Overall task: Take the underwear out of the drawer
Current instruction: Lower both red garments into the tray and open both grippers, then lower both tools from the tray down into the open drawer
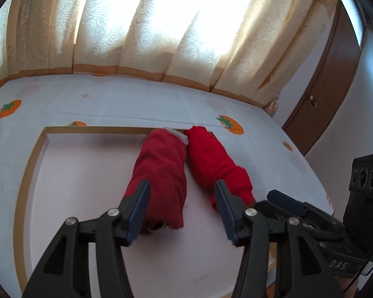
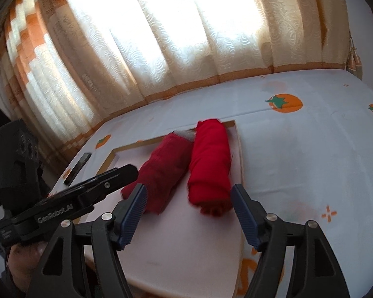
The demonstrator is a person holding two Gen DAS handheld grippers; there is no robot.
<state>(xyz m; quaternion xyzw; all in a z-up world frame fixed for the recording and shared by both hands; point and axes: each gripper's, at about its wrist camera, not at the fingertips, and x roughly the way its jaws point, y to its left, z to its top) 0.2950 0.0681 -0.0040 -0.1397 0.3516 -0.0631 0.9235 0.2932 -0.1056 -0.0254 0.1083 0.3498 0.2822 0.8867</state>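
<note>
Two red rolls [image 1: 161, 173] in drawer [image 1: 32, 164]; untouched.

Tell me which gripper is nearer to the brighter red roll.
Right. The right gripper is open with the bright red roll's near end between its fingers. The left gripper is open around the darker red roll, beside it.

Two rolls of soft matt cloth are seen in the drawer [image 1: 33, 159]: dark red roll [image 1: 161, 171], slightly fuzzy, on the left, bright red roll [image 1: 209, 159], smoother knit, on the right. Drawer rim shown as raw light wood, floor lined w/ smooth pale sheet. Left gripper [image 1: 181, 198] and right gripper [image 2: 189, 198] are made of matt black plastic, ribbed blue pads, shiny metal pins. Far behind, embossed cream curtain [image 1: 141, 29] fabric is lit.
</note>
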